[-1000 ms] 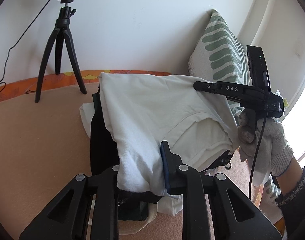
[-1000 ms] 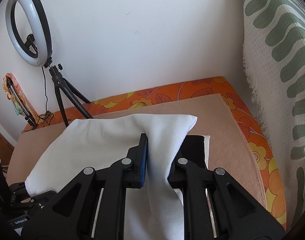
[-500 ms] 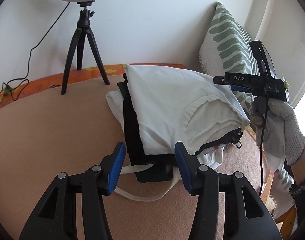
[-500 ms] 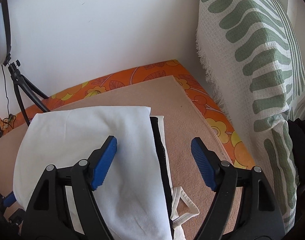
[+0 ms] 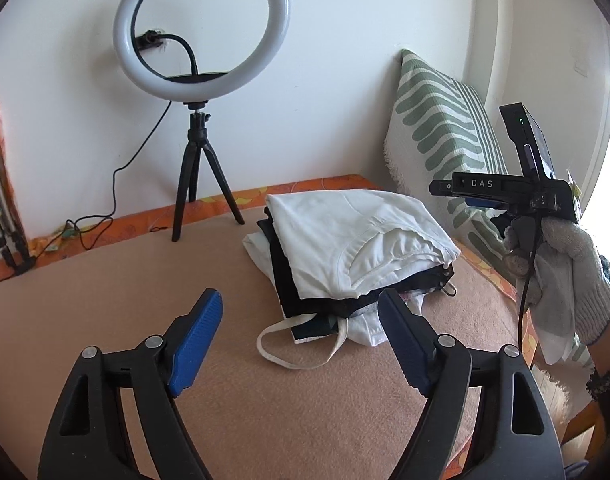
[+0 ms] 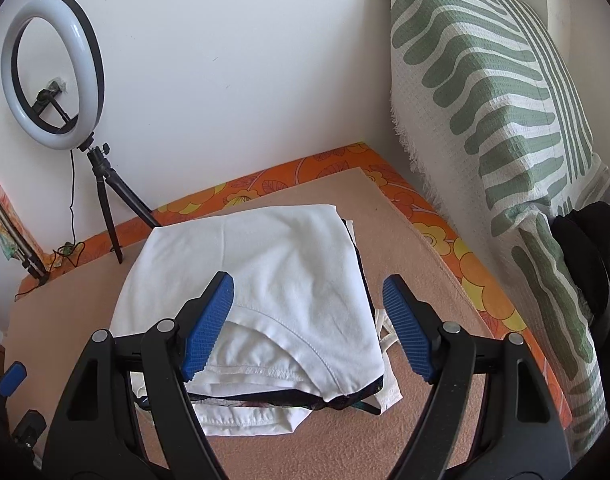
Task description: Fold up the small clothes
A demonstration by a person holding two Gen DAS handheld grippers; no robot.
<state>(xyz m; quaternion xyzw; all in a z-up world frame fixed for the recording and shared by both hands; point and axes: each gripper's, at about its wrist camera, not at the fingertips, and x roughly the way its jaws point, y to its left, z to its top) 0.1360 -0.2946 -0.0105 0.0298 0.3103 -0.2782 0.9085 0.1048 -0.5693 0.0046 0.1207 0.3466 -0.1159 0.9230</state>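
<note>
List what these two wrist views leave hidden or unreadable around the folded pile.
- Lower garments in the pile: both views, covered by the white garment on top; only edges show, so type and count stay unclear.
- Dark item by the cushion: right wrist view, cut off by the frame edge.
- Right gripper fingertips: left wrist view, only its body and the gloved hand show clearly.
</note>
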